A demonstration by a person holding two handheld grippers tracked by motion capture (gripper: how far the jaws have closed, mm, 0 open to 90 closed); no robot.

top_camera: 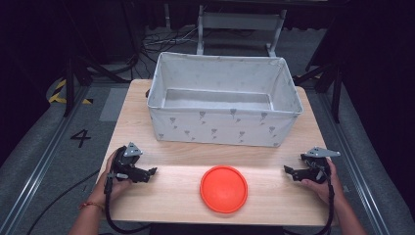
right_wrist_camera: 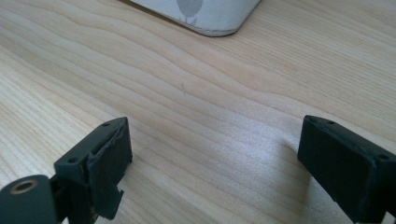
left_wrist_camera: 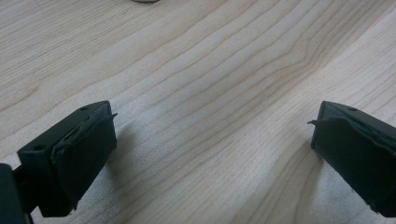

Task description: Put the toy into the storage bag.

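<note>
A round orange-red disc (top_camera: pixel 224 188) lies flat on the wooden table (top_camera: pixel 176 196), near its front edge and about midway between my hands. Behind it stands a white fabric box (top_camera: pixel 223 129) with a small grey print, open at the top. My left gripper (top_camera: pixel 151 172) rests on the table at the left and points right toward the disc; its jaws stand wide apart over bare wood (left_wrist_camera: pixel 210 135). At the right, my right gripper (top_camera: pixel 288 170) points left toward the disc, open too, with nothing between its fingers (right_wrist_camera: pixel 212 154). A corner of the box (right_wrist_camera: pixel 205 16) shows ahead of it.
The box takes up the back half of the table. Bare wood lies on both sides of the disc. Cables (top_camera: pixel 110 215) trail from each gripper over the front edge. Dark floor, rails and stand legs (top_camera: pixel 73 83) surround the table.
</note>
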